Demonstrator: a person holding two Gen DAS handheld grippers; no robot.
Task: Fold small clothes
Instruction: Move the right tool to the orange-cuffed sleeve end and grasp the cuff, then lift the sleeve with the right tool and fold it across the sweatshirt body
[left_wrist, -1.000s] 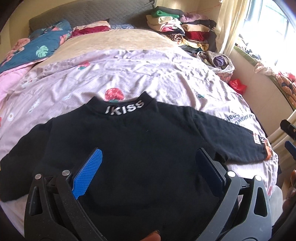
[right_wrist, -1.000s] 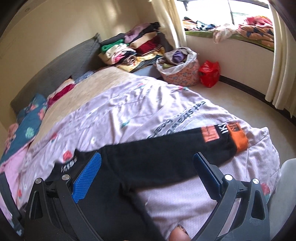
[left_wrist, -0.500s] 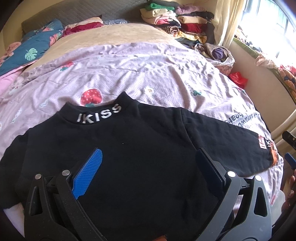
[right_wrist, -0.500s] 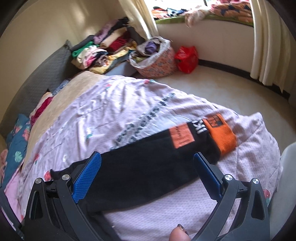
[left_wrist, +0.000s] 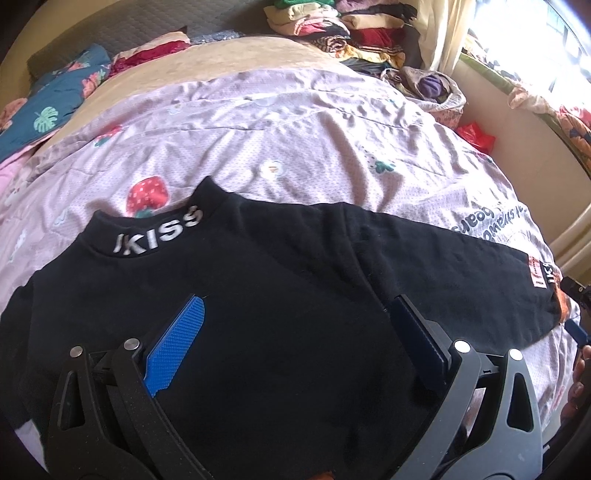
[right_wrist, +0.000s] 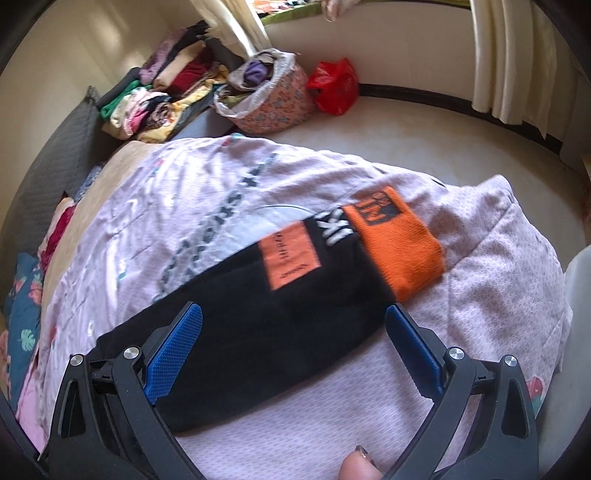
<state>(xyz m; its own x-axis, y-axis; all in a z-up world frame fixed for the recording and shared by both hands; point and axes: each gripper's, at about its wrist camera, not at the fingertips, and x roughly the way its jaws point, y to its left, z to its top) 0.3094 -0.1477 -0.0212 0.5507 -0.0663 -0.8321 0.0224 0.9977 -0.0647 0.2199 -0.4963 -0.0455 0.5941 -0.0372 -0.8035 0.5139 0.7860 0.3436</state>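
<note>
A small black long-sleeved top (left_wrist: 280, 295) with "KISS" on its collar lies flat on a lilac bedspread (left_wrist: 295, 122). My left gripper (left_wrist: 295, 332) is open and empty, hovering over the top's body. The top's right sleeve (right_wrist: 266, 314) stretches out to the right and ends in an orange cuff (right_wrist: 399, 243) with an orange patch beside it. My right gripper (right_wrist: 293, 339) is open and empty, just above that sleeve, with the cuff ahead of it. The right gripper's tip (left_wrist: 576, 295) shows at the left wrist view's right edge.
Folded clothes (right_wrist: 162, 96) are stacked at the head of the bed. A floral fabric basket (right_wrist: 269, 99) and a red bag (right_wrist: 336, 88) stand on the floor by the curtains. Patterned pillows (left_wrist: 48, 110) lie at the far left. The bed's edge drops off beyond the cuff.
Both grippers have moved forward and lower over the top. The right gripper has swung right along the sleeve toward the orange cuff. Both have stayed open.
</note>
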